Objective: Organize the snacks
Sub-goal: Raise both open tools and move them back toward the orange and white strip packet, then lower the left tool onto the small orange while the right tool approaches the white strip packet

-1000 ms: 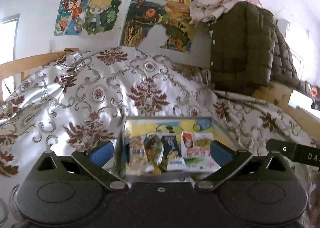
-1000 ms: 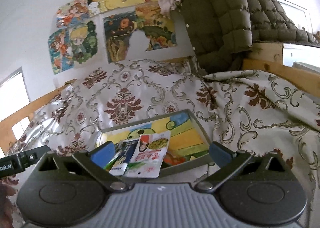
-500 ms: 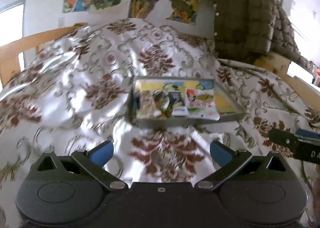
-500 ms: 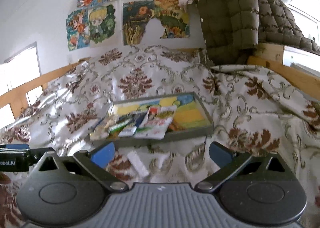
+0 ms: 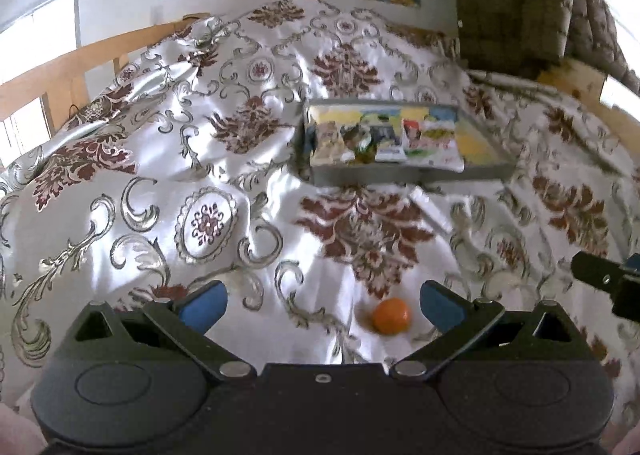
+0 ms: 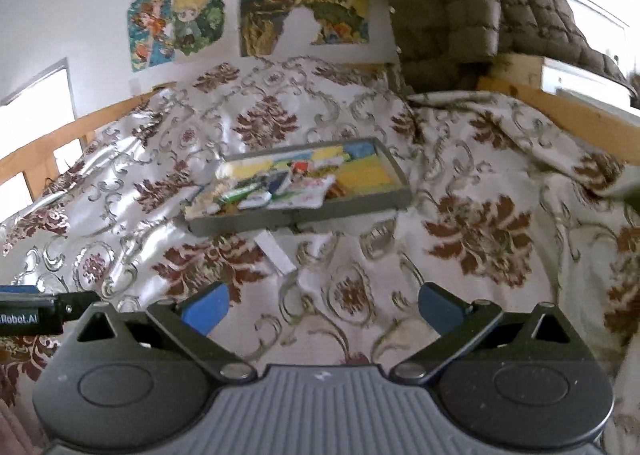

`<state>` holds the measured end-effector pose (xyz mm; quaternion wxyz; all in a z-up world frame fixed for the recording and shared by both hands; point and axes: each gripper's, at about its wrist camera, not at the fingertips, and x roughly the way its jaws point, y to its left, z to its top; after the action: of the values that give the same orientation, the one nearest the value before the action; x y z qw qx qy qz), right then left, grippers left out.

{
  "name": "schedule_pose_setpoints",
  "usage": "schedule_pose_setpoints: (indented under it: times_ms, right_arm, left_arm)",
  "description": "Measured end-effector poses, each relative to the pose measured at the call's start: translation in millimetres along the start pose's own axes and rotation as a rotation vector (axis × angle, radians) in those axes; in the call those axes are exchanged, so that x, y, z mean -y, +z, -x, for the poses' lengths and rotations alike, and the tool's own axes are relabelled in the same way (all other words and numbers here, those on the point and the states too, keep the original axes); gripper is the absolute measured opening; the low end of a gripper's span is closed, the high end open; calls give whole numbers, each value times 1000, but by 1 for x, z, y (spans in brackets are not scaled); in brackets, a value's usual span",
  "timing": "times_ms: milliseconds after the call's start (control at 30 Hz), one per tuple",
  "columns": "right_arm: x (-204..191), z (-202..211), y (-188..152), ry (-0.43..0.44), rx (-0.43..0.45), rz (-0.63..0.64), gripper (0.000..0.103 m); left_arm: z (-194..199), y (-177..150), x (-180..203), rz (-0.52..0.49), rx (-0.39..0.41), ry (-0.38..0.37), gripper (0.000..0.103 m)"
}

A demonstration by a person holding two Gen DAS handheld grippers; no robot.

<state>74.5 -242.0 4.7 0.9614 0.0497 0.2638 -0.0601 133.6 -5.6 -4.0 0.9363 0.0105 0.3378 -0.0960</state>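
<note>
"Robot.AI" on left claw [image 6: 24, 318]

My left gripper [image 5: 320, 301] hangs over the patterned bedspread [image 5: 208, 183] with its jaws wide apart and nothing between them. A small orange [image 5: 391, 316] lies on the cloth just inside my right-hand finger. Farther off I see the grey tray [image 5: 400, 175] holding snack packets [image 5: 384, 141], with a white strip [image 5: 430, 209] just before it.

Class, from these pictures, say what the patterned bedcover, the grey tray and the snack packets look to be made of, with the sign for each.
Patterned bedcover: likely satin-like woven fabric, going by its glossy sheen and soft folds.
Grey tray: rigid with straight walls and a matt finish; perhaps metal or plastic, unclear.
Snack packets: probably printed plastic film, slightly shiny and crumpled.
</note>
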Motion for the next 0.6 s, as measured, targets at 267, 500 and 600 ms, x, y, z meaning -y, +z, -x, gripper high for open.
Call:
schedule_pose_setpoints:
  times_ms: [267, 500, 600]
  right_arm:
    - [12, -4, -11, -48, -119, -41, 103]
    - [14, -10, -17, -66, -184, -52, 103]
    - [14, -14, -17, -67, -205, -49, 103]
  left_arm:
    - [1, -8, 17, -96, -62, 27, 102]
    - [-14, -8, 26, -167, -156, 13, 102]
    - [-22, -5, 26, -182, -200, -11, 102]
